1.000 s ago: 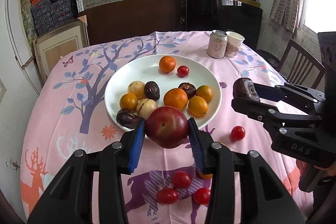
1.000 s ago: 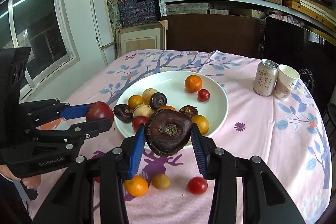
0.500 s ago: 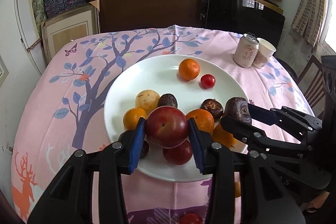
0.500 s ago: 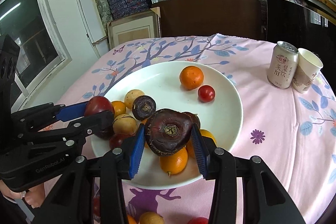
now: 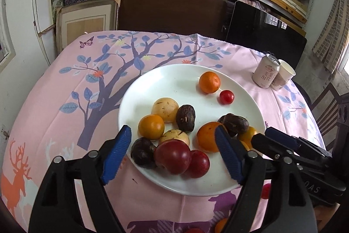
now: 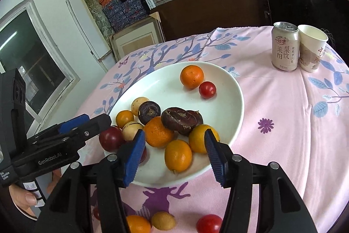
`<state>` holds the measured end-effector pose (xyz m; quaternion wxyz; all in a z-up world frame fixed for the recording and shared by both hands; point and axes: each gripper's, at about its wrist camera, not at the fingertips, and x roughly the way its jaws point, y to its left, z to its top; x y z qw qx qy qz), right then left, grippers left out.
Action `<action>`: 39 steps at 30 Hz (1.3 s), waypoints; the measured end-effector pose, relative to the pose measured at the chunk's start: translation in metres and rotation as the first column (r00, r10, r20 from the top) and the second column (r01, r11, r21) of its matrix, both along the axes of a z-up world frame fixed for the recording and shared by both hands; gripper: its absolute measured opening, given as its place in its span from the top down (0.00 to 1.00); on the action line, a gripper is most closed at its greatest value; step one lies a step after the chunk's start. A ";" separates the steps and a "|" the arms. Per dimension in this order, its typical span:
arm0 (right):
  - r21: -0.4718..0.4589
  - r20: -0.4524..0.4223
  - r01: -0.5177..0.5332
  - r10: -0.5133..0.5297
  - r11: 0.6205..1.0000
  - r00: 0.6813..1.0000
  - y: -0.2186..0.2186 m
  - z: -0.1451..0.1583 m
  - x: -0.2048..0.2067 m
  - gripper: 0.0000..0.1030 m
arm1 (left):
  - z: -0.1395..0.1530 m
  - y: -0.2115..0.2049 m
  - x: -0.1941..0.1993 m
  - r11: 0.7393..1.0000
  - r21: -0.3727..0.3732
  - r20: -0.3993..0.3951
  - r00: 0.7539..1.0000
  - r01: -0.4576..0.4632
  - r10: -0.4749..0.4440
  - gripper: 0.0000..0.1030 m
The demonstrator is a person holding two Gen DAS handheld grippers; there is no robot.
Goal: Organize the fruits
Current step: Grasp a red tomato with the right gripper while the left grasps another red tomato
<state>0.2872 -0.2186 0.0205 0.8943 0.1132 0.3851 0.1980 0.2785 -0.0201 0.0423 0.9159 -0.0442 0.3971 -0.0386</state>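
A white plate (image 5: 174, 80) (image 6: 231, 102) holds oranges, pale round fruits, dark wrinkled fruits and a cherry tomato. A red plum (image 5: 173, 156) (image 6: 111, 138) lies at the plate's near edge beside a second plum (image 5: 199, 164). It sits between the blue pads of my left gripper (image 5: 172, 130) (image 6: 96, 121), whose jaws are opening and do not touch it. A dark wrinkled fruit (image 6: 178, 119) (image 5: 236, 123) rests on the oranges. It lies just ahead of my right gripper (image 6: 174, 133) (image 5: 261, 134), whose jaws are also opening with no fruit pressed between them.
Loose on the pink tablecloth near the front edge lie an orange (image 6: 137, 224), a pale fruit (image 6: 163, 221) and a cherry tomato (image 6: 209, 225). A drink can (image 6: 284, 46) and paper cup (image 6: 312, 47) stand at the back right. A wooden chair (image 5: 327, 106) stands to the right.
Both grippers came forward over the plate and let go. The red plum now lies on the plate, and the dark wrinkled fruit rests on the oranges. Both sets of jaws have widened.
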 end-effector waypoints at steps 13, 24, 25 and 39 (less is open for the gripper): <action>-0.140 -0.029 -0.104 0.101 0.985 0.995 0.003 -0.014 -0.084 0.37 | -0.020 0.025 -0.060 1.000 -0.007 -0.032 0.999 -0.017 0.017 0.08; -0.262 -0.083 -0.302 0.291 0.916 0.953 0.079 -0.034 -0.143 0.41 | -0.032 0.034 -0.080 0.999 0.046 -0.039 0.999 0.018 -0.016 0.08; -0.281 -0.088 -0.310 0.297 0.908 0.951 0.087 -0.037 -0.144 0.54 | -0.032 0.035 -0.081 0.999 0.047 -0.038 0.999 0.023 -0.021 0.08; -0.184 -0.046 -0.223 0.218 0.957 0.975 0.058 -0.039 -0.145 0.72 | -0.049 0.040 -0.111 0.983 0.020 -0.128 0.976 0.182 -0.178 0.08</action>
